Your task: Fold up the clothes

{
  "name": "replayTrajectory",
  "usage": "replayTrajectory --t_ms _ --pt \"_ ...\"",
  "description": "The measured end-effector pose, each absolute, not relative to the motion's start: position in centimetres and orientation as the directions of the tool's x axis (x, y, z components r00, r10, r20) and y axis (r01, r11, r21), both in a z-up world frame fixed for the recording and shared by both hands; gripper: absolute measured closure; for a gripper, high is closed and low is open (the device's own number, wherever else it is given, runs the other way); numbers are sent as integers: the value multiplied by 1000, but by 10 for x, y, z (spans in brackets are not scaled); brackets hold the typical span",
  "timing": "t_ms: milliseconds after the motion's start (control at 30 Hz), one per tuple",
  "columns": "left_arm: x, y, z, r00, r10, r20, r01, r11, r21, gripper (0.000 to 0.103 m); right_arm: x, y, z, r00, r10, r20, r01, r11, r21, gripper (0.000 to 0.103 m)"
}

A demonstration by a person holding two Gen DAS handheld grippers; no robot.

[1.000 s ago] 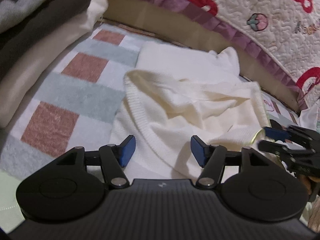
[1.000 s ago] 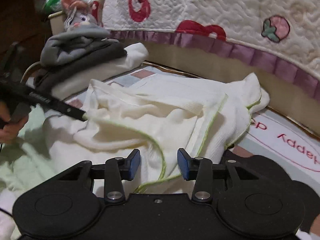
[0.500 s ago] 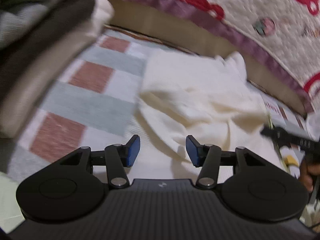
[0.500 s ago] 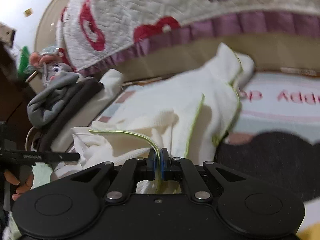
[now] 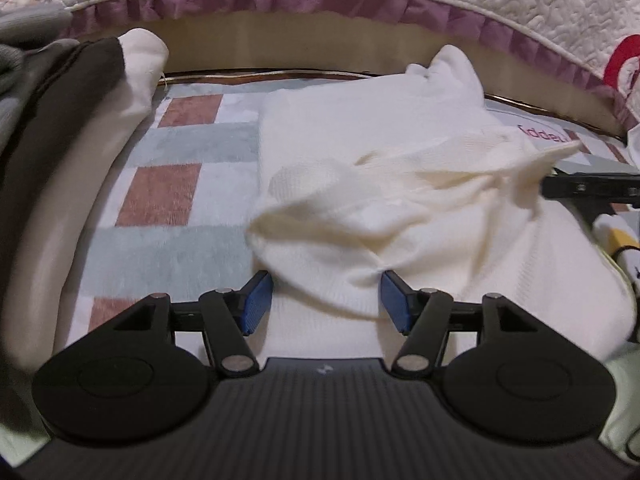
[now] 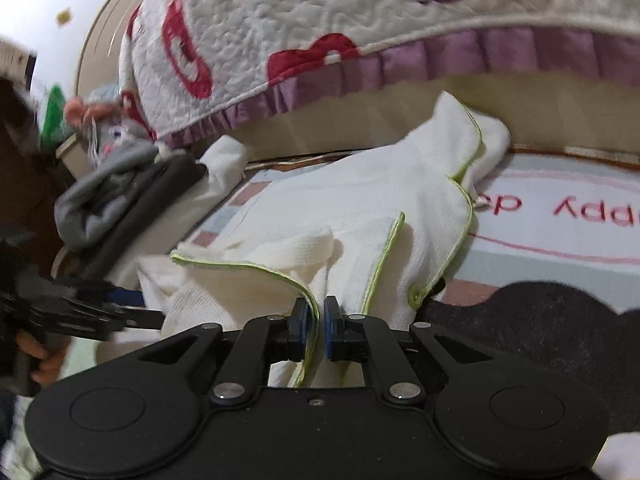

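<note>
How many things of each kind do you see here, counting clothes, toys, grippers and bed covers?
Loose cream garment with green trim: 1
Folded clothes in the stack (grey, dark, cream): 3
Plush mouse toy: 1
Grippers (left gripper, open; right gripper, shut on the green-trimmed edge): 2
Bed covers (quilt, checked blanket): 2
Total: 9

left claw (image 5: pixel 326 306): black, blue pads, silver screws | right claw (image 6: pixel 316 326): same
</note>
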State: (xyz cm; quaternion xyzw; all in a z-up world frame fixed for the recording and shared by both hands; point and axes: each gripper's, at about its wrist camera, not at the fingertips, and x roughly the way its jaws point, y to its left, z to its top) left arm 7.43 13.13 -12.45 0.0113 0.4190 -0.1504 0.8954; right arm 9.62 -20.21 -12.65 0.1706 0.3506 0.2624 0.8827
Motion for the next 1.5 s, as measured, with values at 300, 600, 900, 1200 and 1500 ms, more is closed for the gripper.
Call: replayTrajectory --t_ms 300,600,900,1200,1500 --pt "99 148 -110 644 -316 -696 274 945 -176 99 122 -224 -132 579 667 -468 -266 697 665 85" --pt "96 172 -96 733 -293 -614 178 953 -243 99 150 -235 -157 503 734 -456 59 497 866 54" --pt "44 150 -95 693 -366 -621 326 927 -184 99 160 -240 -170 543 759 -359 254 259 932 35" --pt "2 126 -104 653 -424 -627 434 889 -148 99 185 -229 -147 432 767 -474 171 446 879 92" --pt "14 147 -106 718 -257 -647 267 960 -85 96 133 -213 -72 671 591 -447 -331 779 533 99"
